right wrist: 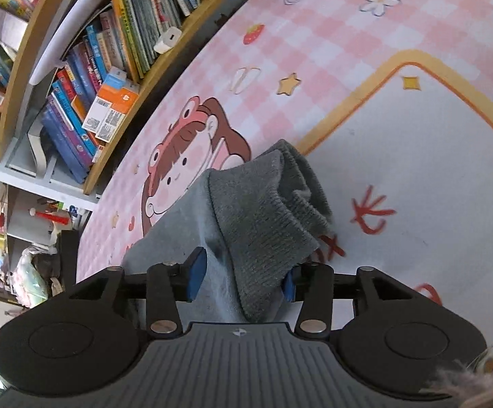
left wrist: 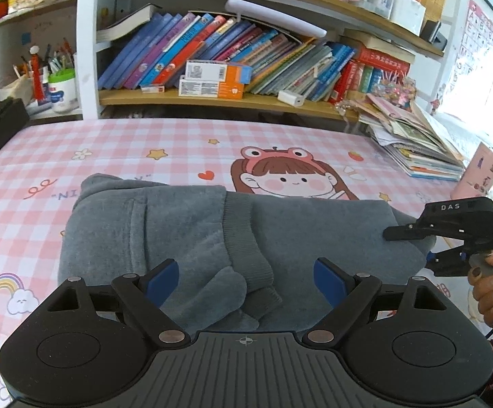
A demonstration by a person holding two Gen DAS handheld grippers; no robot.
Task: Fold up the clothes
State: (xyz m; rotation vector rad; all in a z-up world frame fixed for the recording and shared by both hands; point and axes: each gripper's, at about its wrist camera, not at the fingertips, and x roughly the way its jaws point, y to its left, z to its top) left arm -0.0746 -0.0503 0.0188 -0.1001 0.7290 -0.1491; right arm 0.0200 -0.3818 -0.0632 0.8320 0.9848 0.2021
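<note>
A grey fleece garment (left wrist: pixel 185 231) lies folded across the pink checked cloth (left wrist: pixel 25 224), with a ribbed band (left wrist: pixel 243 238) running down its middle. My left gripper (left wrist: pixel 246 282) hovers open just over its near edge, with nothing pressed between the blue pads (left wrist: pixel 163 282). My right gripper (right wrist: pixel 243 278) sits at the garment's right end (left wrist: pixel 408 248), held by a hand (left wrist: pixel 488 292). The ribbed cuff (right wrist: pixel 267 217) and the paler fleece lie between its narrowly parted jaws. The cuff brushes the right pad, while the left pad (right wrist: pixel 197 272) stands slightly clear of the fabric.
A bookshelf (left wrist: pixel 212 100) packed with books runs along the far side. A stack of papers and booklets (left wrist: pixel 416 142) sits at the back right. Pen pots (left wrist: pixel 61 85) stand at the back left. A white mat with an orange border (right wrist: pixel 416 156) lies right of the cuff.
</note>
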